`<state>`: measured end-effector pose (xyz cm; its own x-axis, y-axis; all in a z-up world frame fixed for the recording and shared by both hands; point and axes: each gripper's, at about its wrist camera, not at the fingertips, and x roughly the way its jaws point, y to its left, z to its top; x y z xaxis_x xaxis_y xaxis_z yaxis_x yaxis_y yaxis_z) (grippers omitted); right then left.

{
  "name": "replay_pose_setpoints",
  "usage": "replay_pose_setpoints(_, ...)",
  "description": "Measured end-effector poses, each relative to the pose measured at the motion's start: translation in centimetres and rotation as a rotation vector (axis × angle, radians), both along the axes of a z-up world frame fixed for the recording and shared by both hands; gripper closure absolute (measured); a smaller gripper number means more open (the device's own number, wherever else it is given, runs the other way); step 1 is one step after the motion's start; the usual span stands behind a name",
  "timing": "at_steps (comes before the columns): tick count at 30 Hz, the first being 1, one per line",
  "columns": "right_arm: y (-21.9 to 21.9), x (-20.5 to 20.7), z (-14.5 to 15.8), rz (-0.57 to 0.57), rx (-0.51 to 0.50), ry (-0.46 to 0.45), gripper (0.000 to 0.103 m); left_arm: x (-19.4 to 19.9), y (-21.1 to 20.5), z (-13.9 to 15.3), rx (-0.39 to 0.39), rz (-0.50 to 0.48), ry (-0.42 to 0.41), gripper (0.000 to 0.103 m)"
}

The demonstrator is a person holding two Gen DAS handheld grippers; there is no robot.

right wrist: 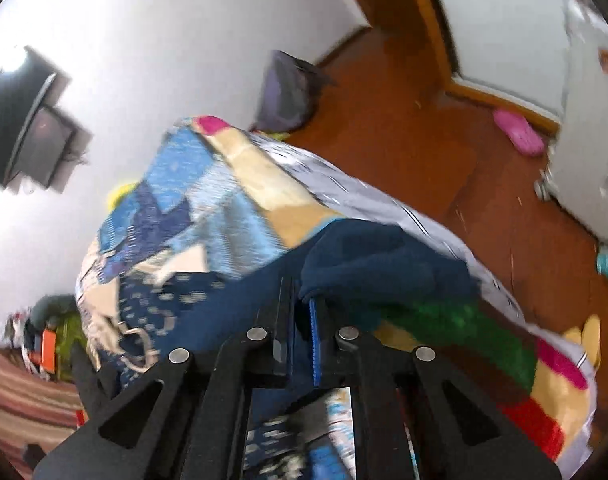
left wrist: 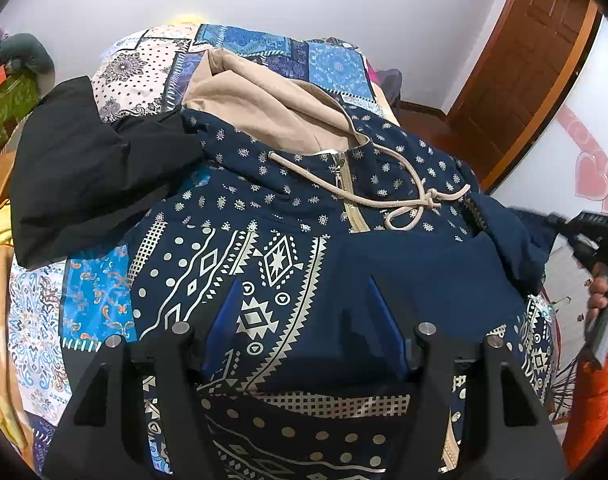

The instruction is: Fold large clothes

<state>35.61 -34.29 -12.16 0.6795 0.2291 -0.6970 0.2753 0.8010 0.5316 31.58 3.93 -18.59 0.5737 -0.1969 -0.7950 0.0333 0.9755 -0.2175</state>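
A navy hoodie (left wrist: 287, 208) with cream tribal print, a beige hood lining (left wrist: 263, 108) and a drawstring lies front-up on the patchwork bedspread (left wrist: 39, 320). Its plain navy sleeve (left wrist: 444, 272) is folded across the chest. My left gripper (left wrist: 304, 300) is open just above the hoodie's front, holding nothing. My right gripper (right wrist: 301, 300) is shut on the navy sleeve fabric (right wrist: 384, 256) at the bed's right side; it also shows in the left wrist view (left wrist: 592, 240), blurred.
A black garment (left wrist: 87, 176) lies on the bed to the hoodie's left. A wooden door (left wrist: 524, 72) and white walls stand behind. The brown floor (right wrist: 424, 160) beside the bed holds a pink slipper (right wrist: 518, 136) and a grey bag (right wrist: 287, 92).
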Motion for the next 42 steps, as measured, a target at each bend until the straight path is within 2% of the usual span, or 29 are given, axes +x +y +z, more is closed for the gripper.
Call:
replay_pose_setpoints(7, 6.0, -1.2, 7.0, 0.186, -0.031, -0.186, 0.098, -0.6, 0.5, 0.5, -0.017, 0.002, -0.019, 0.041)
replay_pose_setpoints(13, 12.7, -1.9, 9.5, 0.370, -0.027, -0.260, 0.098, -1.3, 1.4, 1.2, -0.033, 0.013, -0.037, 0.041)
replay_pose_setpoints(17, 17.3, -2.1, 9.4, 0.493, -0.043, -0.261, 0.098, -1.7, 2.2, 1.6, -0.029, 0.024, -0.048, 0.041)
replay_pose_setpoints(22, 22.7, -2.0, 6.7, 0.645, -0.094, -0.193, 0.098, -2.5, 3.3, 2.1, -0.032, 0.050, -0.067, 0.041)
replay_pose_setpoints(24, 25.1, -2.0, 4.7, 0.710, -0.104, -0.127, 0.098, -2.8, 3.7, 2.2, -0.030, 0.058, -0.070, 0.041)
replay_pose_setpoints(30, 28.9, -2.4, 0.7, 0.818, -0.119, -0.007, 0.098, -3.5, 4.7, 2.8, -0.036, 0.080, -0.082, 0.041)
replay_pose_setpoints(37, 29.9, -3.1, -3.0, 0.891, -0.159, 0.141, 0.097, -3.7, 5.3, 2.8, -0.038, 0.098, -0.083, 0.041)
replay_pose_setpoints(39, 29.7, -3.1, -3.5, 0.899, -0.155, 0.189, 0.091, -3.7, 5.2, 2.7, -0.042, 0.099, -0.079, 0.041)
replay_pose_setpoints(42, 29.2, -3.8, -4.1, 0.942, -0.167, 0.233, 0.088, -3.7, 4.8, 2.7, -0.036, 0.091, -0.076, 0.041)
